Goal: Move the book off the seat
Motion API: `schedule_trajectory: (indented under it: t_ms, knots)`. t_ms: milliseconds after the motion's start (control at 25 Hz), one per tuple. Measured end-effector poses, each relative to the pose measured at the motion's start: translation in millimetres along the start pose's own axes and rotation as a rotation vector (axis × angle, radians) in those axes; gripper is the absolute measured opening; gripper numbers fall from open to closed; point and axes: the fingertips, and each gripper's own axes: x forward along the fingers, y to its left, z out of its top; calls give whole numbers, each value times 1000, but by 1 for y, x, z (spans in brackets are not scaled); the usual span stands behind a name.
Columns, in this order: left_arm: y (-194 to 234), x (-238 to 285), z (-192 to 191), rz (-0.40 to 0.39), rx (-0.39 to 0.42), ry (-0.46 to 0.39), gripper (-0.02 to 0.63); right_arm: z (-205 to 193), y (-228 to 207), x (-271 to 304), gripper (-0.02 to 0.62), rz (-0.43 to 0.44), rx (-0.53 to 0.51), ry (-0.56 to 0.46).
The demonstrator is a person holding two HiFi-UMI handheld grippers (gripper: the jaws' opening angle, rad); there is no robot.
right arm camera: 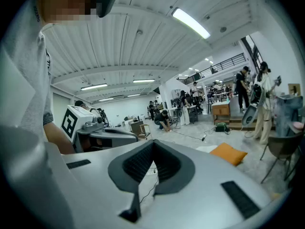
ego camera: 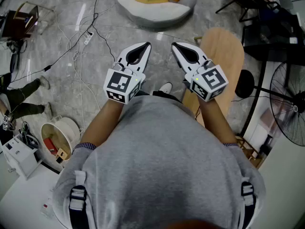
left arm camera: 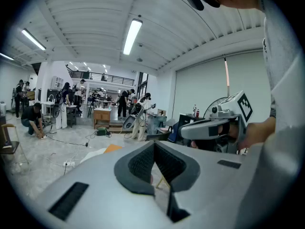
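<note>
Head view: left gripper (ego camera: 145, 46) and right gripper (ego camera: 176, 46), jaws closed empty, short of seat (ego camera: 157, 14).

No legible text, labels or numbers.

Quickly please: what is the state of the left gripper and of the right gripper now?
Left gripper: closed, holding nothing.
Right gripper: closed, holding nothing.
</note>
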Motion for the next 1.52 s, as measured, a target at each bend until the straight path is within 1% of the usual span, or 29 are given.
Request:
schedule_trajectory:
  t_ms: [120, 240, 520, 760, 840, 1000, 1080, 1200, 1240, 1320, 1440, 1520]
  knots:
    - [1, -15, -5, -10, -13, 14, 14, -2, 23, 7, 3, 17, 27, 18]
    - [7, -31, -8, -23, -25, 18, 14, -9, 38, 15, 5, 4, 39, 27]
    - [18, -53, -12, -43, -19, 16, 15, -12, 56, 18, 6, -58, 52, 38]
    - [21, -64, -14, -56, -21, 11, 23, -12, 68, 21, 11, -71, 35, 35]
    - [22, -67, -14, -69, -23, 11, 90, -13, 72, 23, 44, -66, 34, 43]
    - [19, -69, -10, -89, -28, -9, 171, -14, 75, 21, 144, -66, 32, 46]
    - [17, -69, -9, -93, -20, -9, 211, -12, 75, 19, 181, -67, 33, 33]
    - [14, -68, -7, -98, -21, -12, 279, -11, 76, 15, 279, -59, 33, 31]
    - [13, -67, -6, -97, -22, -15, 294, -11, 75, 15, 310, -55, 32, 36]
    - [10, -63, -5, -91, -15, -21, 307, -11, 72, 12, 349, -43, 32, 39]
    - [1, -57, -5, -76, 6, -19, 318, -11, 64, 2, 370, -32, 30, 32]
    - [-4, -51, -6, -62, 3, -13, 316, -10, 57, -5, 373, -26, 31, 27]
